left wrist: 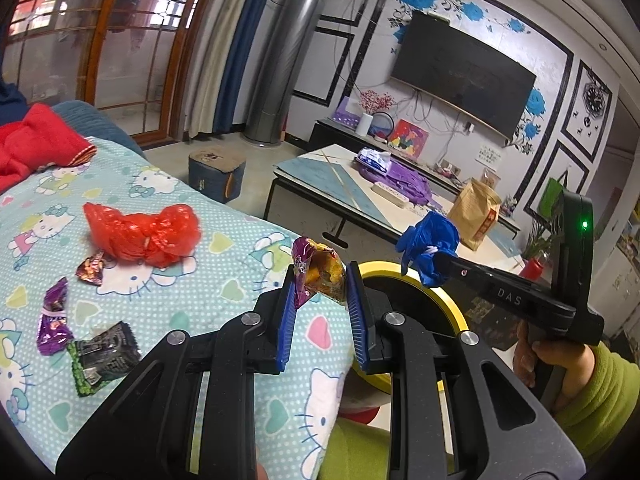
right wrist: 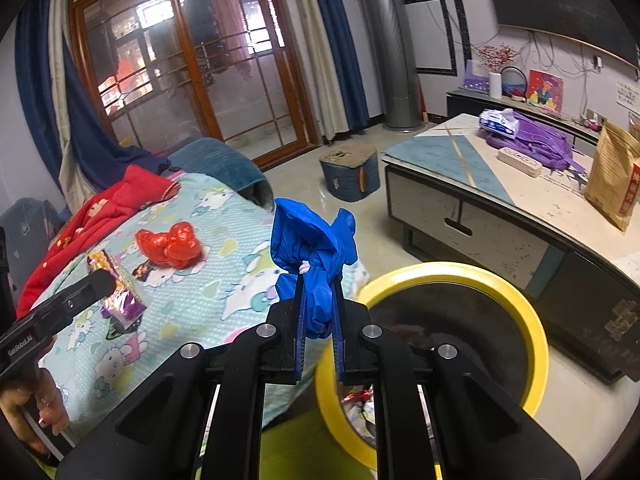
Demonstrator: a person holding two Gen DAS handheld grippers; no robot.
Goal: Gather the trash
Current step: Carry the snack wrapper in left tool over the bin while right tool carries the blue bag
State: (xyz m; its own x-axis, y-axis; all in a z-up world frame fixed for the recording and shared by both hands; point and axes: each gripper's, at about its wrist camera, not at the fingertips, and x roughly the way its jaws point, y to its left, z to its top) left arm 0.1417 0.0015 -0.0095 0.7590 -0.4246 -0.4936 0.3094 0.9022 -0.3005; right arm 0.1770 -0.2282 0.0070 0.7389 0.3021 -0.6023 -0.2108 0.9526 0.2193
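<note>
1. Here the left tongs (left wrist: 320,276) are nearly closed, the blue pads pinching a crumpled purple-and-gold snack wrapper (left wrist: 318,274) that stands up between them, above the edge of the sofa's cartoon-cat cover (left wrist: 224,264).
2. The right tongs (right wrist: 319,300) are clamped tight on a knotted blue plastic bag (right wrist: 310,240), which bulges above the pads; they hold it beside the cover's edge, just above the near rim of the bin.
3. The yellow-rimmed bin (right wrist: 532,320) stands on the floor between the sofa and the low table (right wrist: 480,184); its dark inside shows some scraps near the bottom edge.
4. Still lying on the cover: a red plastic bag (left wrist: 144,234), a small dark candy wrapper (left wrist: 91,268) just beside it, a purple wrapper (left wrist: 54,320), and a black-and-green packet (left wrist: 102,356) touching the purple one.
5. A hand in a green sleeve (left wrist: 536,360) grips the handle of the right tool.
</note>
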